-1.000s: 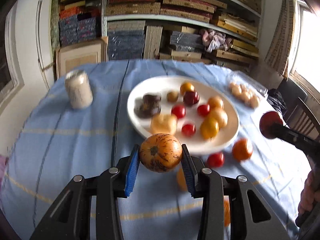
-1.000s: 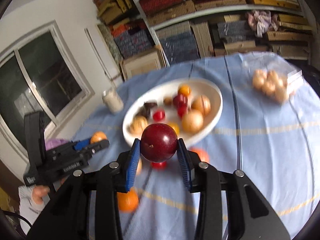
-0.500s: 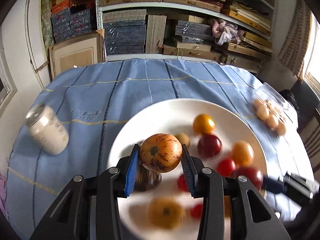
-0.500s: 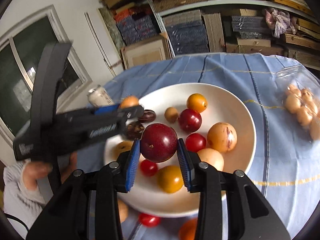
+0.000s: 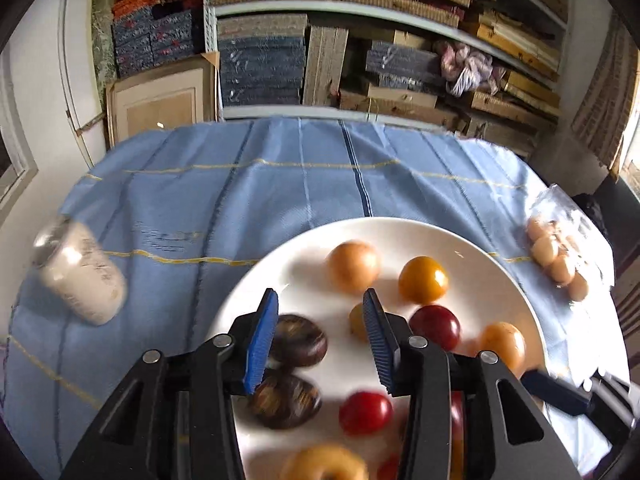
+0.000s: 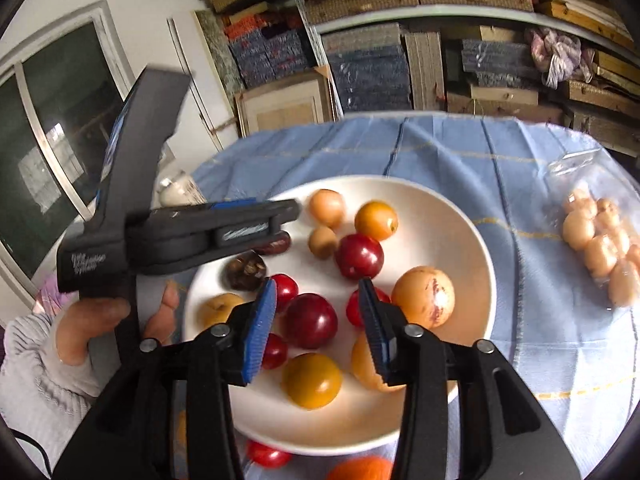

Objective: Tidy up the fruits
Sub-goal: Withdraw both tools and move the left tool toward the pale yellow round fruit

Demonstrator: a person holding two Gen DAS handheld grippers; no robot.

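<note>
I am opening both my left gripper (image 5: 320, 340) and right gripper (image 6: 318, 330) (nothing held) over the white plate (image 6: 460, 232).

plate (image 6: 476, 240): glossy white ceramic | tablecloth (image 5: 280, 184): matt blue woven cloth | plum (image 6: 310, 320): shiny skin

A round white ceramic plate (image 6: 472, 240) carries dark red plums (image 6: 310, 320) and yellow-orange fruits (image 6: 312, 380); the pale blue tablecloth (image 5: 280, 184) has dark blue and thin yellow stripes.

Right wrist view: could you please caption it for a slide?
Right gripper opening above a dark red plum on the white plate.
</note>
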